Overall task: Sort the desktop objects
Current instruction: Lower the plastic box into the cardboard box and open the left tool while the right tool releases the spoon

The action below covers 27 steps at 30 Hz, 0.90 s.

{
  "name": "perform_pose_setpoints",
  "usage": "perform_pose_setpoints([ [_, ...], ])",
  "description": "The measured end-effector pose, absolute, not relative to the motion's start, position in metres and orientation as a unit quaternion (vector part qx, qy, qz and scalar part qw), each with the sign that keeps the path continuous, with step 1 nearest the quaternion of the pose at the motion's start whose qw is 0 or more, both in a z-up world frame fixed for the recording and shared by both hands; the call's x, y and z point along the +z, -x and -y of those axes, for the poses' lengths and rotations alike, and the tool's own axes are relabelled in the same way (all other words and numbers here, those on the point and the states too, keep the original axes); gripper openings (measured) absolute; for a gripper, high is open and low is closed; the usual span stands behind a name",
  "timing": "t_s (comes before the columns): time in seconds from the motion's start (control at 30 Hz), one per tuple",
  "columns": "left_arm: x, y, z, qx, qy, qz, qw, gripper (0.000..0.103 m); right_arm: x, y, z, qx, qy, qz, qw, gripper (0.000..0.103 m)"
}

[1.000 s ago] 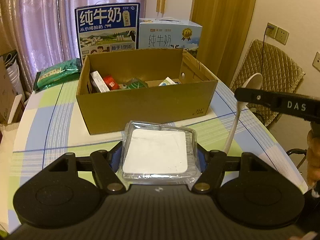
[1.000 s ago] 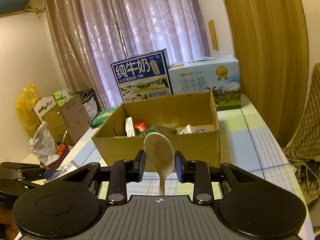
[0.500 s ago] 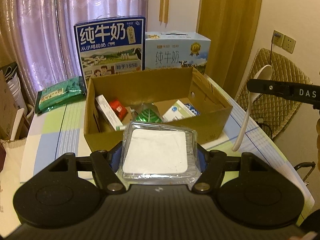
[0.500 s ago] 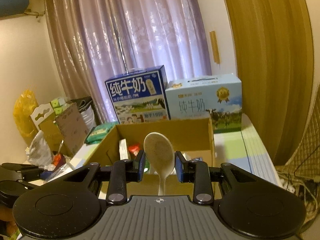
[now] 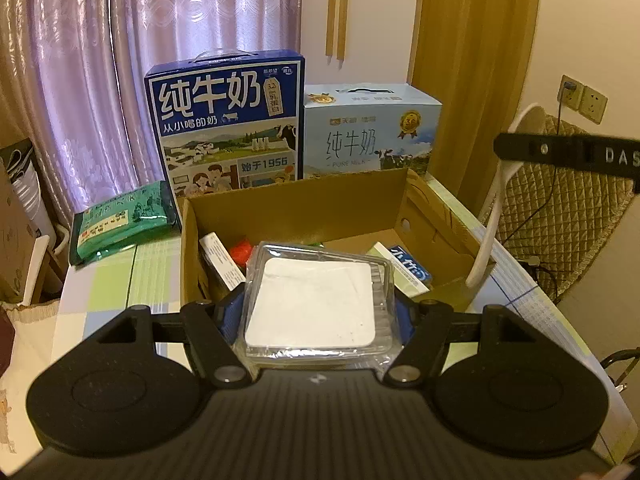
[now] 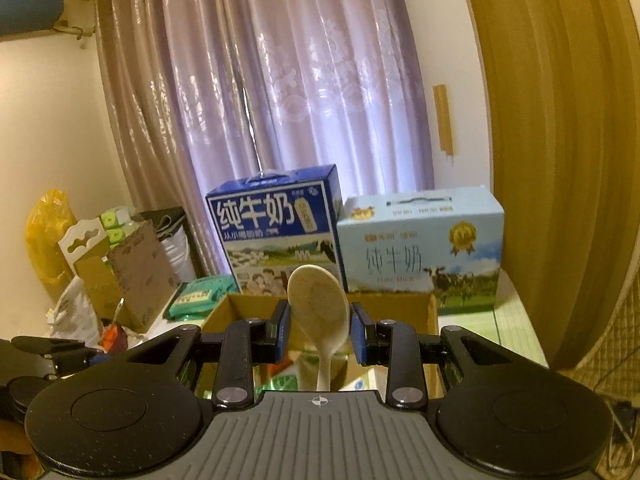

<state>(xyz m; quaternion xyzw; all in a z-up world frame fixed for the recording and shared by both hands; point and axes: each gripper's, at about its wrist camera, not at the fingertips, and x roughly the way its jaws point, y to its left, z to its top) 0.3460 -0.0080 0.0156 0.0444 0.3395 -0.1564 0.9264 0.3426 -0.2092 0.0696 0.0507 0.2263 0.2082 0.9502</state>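
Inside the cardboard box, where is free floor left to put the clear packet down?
Bare floor in the cardboard box lies at the back right, between the rear wall and the blue-and-white carton. The left and middle are crowded: a white box and a red item. The clear packet hides the front.

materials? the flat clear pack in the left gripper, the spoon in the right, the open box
Flat pack: clear glossy plastic, glints and creases; white insert unclear.
Spoon: cream, matte, speckled; plastic or ceramic, cannot tell.
Open box: brown matte corrugated cardboard, folded flaps.
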Motion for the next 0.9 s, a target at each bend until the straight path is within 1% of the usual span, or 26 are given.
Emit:
perform_pose_setpoints([
  [0.4,0.016,-0.382,0.001,-0.159,-0.046,-0.336,0.927,0.065,0.073,-0.382,0.196,0.208,-0.038,-0.223,0.952,0.028],
  [0.9,-0.004,-0.42,-0.003,-0.154,-0.032,-0.351,0.923,0.065,0.038,-0.416,0.187,0.202,-0.031,-0.253,0.946,0.028],
])
